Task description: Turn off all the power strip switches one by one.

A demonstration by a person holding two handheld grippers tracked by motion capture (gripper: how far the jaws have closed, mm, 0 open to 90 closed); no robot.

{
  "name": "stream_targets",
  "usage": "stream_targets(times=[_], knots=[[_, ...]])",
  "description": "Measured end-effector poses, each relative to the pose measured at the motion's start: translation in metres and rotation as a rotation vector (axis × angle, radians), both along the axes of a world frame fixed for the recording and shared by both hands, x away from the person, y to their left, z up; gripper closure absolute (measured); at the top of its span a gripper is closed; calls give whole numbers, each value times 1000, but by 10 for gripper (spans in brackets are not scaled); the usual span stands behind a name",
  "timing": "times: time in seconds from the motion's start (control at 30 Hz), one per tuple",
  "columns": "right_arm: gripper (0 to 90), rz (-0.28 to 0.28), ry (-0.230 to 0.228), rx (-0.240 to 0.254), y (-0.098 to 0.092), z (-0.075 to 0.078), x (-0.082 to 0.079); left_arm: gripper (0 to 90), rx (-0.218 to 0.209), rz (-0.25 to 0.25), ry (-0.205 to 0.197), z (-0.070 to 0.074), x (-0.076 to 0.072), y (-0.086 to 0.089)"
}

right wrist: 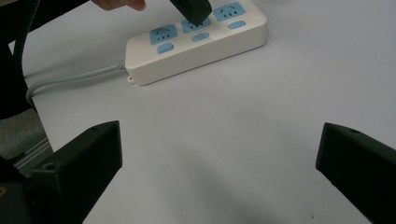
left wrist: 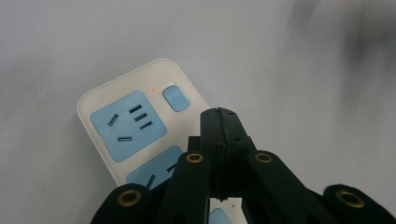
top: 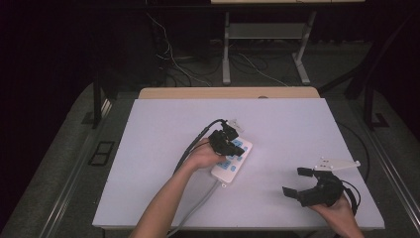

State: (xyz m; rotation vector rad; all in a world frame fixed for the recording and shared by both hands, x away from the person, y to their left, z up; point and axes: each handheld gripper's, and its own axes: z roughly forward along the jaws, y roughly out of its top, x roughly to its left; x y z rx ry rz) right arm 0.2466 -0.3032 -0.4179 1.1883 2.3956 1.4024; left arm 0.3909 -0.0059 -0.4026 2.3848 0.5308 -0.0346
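- The power strip (top: 232, 162) lies near the middle of the white worktop (top: 148, 148), white-bodied with blue socket faces and a small blue switch (left wrist: 176, 97) beside each socket; its grey cord (top: 198, 203) runs off toward the person's edge.
- In the left gripper view a tiny red light (left wrist: 152, 90) glows next to the end switch, so that socket looks live.
- The left gripper (top: 233, 145) hangs over the strip with its jaws pressed flat together, nothing between them; the joined tips make one blunt point for pressing.
- The step in hand looks like pushing a switch with that point. From the right gripper view the tip sits at the middle socket of the three in sight, whether touching I cannot tell.
- To do it well: bring the tip squarely over the rocker's raised end, push straight down, and avoid sliding onto the socket holes.
- The strip is light and loose on the worktop, so a slanted push could skid or tilt it; keep force vertical.
- Watch the indicator light to confirm the change.
- The right gripper (top: 300, 184) rests near the person's right edge, well apart from the strip, jaws spread wide and empty.
- No brand name, label or printed writing can be read on the strip.
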Motion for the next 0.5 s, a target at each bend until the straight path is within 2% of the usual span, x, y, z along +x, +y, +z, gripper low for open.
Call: stream_targets(times=[0.37,0.5], knots=[[3,0,-2,-3,-1,0,0,894,21,-6,26,-8,0,-1],[3,2,-4,-4,0,0,0,894,10,-3,27,-9,1,-1]])
